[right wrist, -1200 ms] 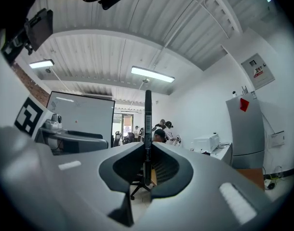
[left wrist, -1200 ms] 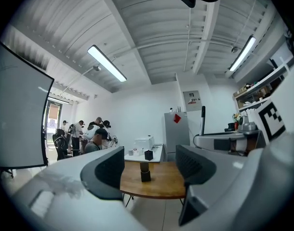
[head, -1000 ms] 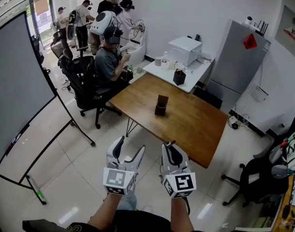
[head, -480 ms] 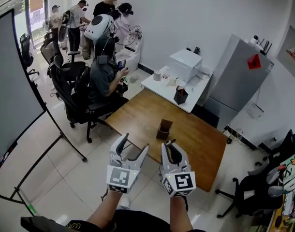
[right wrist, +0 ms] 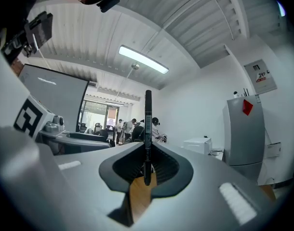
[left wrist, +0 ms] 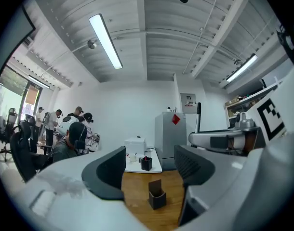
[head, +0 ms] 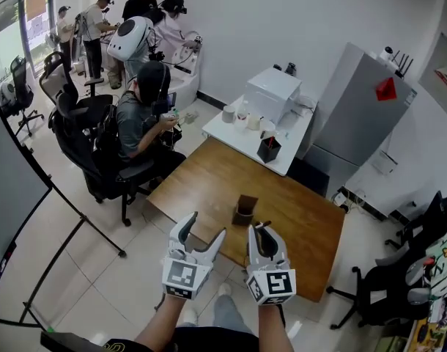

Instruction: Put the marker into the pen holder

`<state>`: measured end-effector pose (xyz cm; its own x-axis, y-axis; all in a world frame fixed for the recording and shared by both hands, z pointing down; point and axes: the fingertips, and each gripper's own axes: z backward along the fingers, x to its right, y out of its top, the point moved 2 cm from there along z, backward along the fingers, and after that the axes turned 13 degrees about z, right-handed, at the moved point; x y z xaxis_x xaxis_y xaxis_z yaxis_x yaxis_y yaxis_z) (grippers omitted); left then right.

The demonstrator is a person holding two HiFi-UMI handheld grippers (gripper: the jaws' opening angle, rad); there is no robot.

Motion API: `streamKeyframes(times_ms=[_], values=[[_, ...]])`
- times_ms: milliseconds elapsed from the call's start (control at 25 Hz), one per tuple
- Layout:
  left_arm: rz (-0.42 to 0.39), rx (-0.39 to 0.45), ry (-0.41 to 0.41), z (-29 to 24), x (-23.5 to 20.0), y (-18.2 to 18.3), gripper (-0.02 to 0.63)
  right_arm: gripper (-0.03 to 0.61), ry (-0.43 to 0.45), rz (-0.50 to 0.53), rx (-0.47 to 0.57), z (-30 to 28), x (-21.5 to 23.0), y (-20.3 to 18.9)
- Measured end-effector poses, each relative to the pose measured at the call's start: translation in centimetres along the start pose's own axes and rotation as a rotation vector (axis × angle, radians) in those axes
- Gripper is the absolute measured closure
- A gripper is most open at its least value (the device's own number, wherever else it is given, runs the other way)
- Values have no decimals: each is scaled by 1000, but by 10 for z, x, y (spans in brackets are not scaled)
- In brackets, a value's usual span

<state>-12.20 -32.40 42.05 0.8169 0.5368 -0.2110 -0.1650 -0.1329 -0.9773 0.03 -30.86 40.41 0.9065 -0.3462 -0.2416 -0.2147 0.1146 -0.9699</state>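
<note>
While the right gripper pinches one marker between its fingers, the left gripper has both fingers apart.

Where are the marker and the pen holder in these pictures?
marker [right wrist: 147, 129], right gripper view, middle of its barrel.
pen holder [head: 242, 217], head view, its front wall.

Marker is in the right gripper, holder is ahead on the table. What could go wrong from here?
1. The right gripper pinches the marker near one end, with much of it sticking out past the jaws; it may pivot on contact.
2. The pen holder is small and stands free on the wooden table; a bump could topple it.
3. The black holder on the white desk behind could be mistaken for the target.
</note>
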Motion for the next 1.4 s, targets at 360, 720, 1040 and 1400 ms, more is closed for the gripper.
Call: streamKeyframes(times_ms=[360, 720, 1040, 1400], values=[[-21, 9, 20, -107, 1, 27, 296, 531, -23, -66, 86, -72, 103, -11], [-33, -83, 48, -176, 4, -2, 296, 531, 60, -173, 113, -108, 153, -42], [-8, -198, 47, -201, -15, -39, 296, 531, 73, -220, 13, -132, 151, -94], [29, -291, 7, -211, -30, -77, 296, 531, 61, -238, -123, -142, 138, -154]])
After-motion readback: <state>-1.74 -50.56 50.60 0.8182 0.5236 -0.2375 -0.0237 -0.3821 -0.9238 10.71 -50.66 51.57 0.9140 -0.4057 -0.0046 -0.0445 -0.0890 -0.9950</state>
